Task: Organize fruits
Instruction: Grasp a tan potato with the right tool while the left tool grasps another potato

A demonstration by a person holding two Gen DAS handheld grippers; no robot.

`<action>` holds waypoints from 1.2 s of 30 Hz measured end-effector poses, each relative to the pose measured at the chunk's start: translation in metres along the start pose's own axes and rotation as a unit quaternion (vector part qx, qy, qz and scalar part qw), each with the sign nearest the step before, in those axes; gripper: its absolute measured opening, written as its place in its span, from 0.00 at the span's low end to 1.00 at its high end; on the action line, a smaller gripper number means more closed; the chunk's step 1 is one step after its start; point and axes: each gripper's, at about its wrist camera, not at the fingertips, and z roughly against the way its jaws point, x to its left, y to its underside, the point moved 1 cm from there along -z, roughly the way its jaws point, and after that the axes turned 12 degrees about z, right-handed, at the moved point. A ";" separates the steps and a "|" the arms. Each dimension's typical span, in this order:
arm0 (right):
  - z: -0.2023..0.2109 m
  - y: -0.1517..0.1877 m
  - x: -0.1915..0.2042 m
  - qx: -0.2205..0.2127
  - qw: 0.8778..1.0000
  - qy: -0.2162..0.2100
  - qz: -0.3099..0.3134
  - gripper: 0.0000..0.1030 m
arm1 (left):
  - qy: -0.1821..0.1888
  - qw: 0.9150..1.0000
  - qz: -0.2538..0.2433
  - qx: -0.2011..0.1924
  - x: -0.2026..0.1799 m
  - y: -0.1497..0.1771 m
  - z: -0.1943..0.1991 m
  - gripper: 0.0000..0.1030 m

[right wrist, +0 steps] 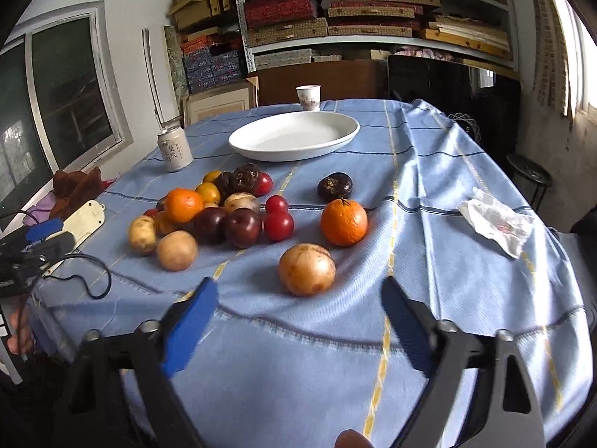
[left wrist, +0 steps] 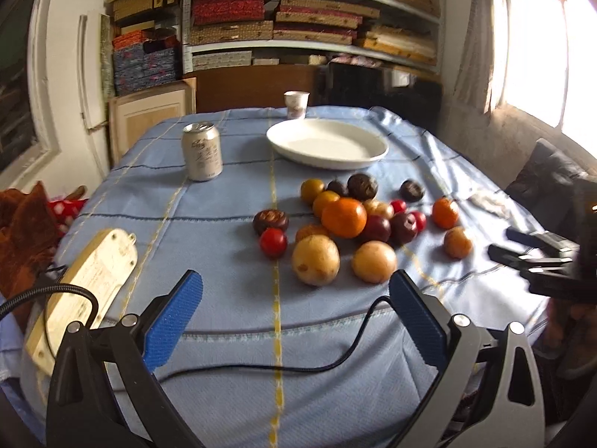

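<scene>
In the heap of fruit (left wrist: 358, 220), the dark pieces at the back sit half behind the large orange (left wrist: 344, 217), so their kinds cannot be told. The printing on the can (left wrist: 202, 151) is too blurred to read. The right gripper (left wrist: 537, 257) is cut by the left view's edge; the left gripper (right wrist: 33, 246) likewise in the right view. The counter (right wrist: 447, 171) runs out of frame below.
</scene>
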 end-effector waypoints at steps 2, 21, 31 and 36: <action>-0.012 -0.006 -0.003 0.011 1.000 0.000 0.006 0.79 | 0.038 0.999 0.010 0.002 0.010 -0.009 0.003 0.95; -0.035 -0.006 -0.010 0.069 0.997 -0.027 0.005 0.43 | 0.003 0.999 -0.017 0.049 0.013 -0.050 -0.072 0.95; 0.043 -0.005 -0.014 0.036 0.997 -0.051 0.043 0.43 | 0.013 0.994 -0.028 0.104 -0.005 -0.026 -0.099 0.73; 0.049 -0.011 -0.015 0.016 0.997 -0.057 0.041 0.43 | 0.007 0.992 -0.040 0.118 -0.013 -0.017 -0.105 0.56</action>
